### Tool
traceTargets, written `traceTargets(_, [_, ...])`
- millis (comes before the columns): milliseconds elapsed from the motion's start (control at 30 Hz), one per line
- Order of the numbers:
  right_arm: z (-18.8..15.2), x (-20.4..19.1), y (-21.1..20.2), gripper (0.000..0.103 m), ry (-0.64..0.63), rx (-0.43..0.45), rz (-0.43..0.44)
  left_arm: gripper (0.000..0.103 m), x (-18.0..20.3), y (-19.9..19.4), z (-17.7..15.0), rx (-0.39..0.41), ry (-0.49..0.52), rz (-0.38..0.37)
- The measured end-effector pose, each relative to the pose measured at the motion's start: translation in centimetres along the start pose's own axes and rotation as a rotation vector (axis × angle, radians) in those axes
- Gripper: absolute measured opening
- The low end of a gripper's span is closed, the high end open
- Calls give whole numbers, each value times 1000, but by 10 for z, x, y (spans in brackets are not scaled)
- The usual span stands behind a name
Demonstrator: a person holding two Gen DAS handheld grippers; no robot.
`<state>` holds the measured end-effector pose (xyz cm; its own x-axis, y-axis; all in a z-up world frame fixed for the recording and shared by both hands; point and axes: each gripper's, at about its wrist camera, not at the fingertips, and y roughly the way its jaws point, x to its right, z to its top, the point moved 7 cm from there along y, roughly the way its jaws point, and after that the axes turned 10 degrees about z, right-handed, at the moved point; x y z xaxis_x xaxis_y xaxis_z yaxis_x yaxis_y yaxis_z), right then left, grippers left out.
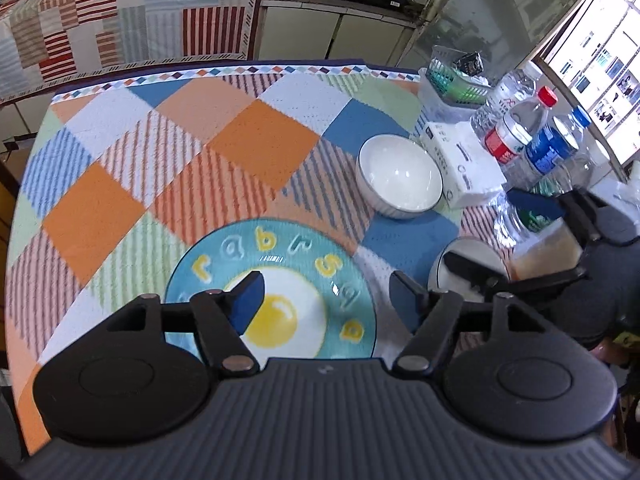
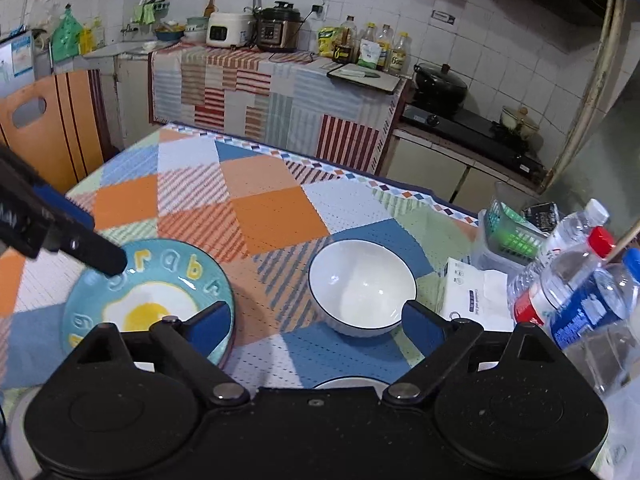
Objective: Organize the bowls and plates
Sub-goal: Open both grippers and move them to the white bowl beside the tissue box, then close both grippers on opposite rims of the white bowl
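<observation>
A teal plate with a fried-egg picture and yellow letters lies on the checked tablecloth, just below my open, empty left gripper. The plate also shows in the right wrist view, with the left gripper's fingers over its far-left rim. A white bowl with a dark rim stands upright beyond it, also in the right wrist view. My right gripper is open and empty, just in front of that bowl. A second white bowl sits under the right gripper; only its rim shows there.
Water bottles and a white tissue pack stand along the table's right side, with a green basket behind. A wooden chair stands at the far left. A cloth-covered counter and stove lie beyond the table.
</observation>
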<state>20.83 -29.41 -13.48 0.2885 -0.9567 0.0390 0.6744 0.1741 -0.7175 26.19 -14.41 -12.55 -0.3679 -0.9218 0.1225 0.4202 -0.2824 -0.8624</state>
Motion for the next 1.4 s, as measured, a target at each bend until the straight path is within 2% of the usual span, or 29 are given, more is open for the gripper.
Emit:
traceTargets(133, [-6, 14, 27, 95, -16, -46, 8, 76, 7, 23, 16, 10, -7, -15])
traceTargets(333, [-16, 45, 67, 95, 80, -144, 51, 86, 25, 66, 40, 28, -6, -62])
traceTargets(633, [-32, 72, 114, 94, 199, -229, 123, 86, 49, 144, 66, -42, -64, -127])
traceTargets(733, [-34, 73, 125, 94, 202, -248, 120, 83, 57, 166, 74, -72, -80, -86])
traceTargets(767, [-34, 74, 128, 94, 202, -250, 119, 80, 59, 171, 76, -73, -85, -87])
traceTargets(833, [-33, 74, 134, 94, 204, -255, 121, 67, 62, 180, 77, -88, -95, -101])
traceTargets(900, [-32, 74, 139, 94, 204, -249, 115, 37, 64, 187, 75, -110, -103, -118])
traceTargets(1000, [-32, 77, 145, 94, 215, -226, 100, 18, 63, 193, 69, -97, -112, -113])
traceTargets(1200, [-32, 74, 140, 92, 196, -205, 112, 16, 59, 192, 66, -87, -94, -127])
traceTargets(1400, [-13, 60, 131, 92, 169, -154, 130, 17, 47, 162, 73, -44, -53, -99])
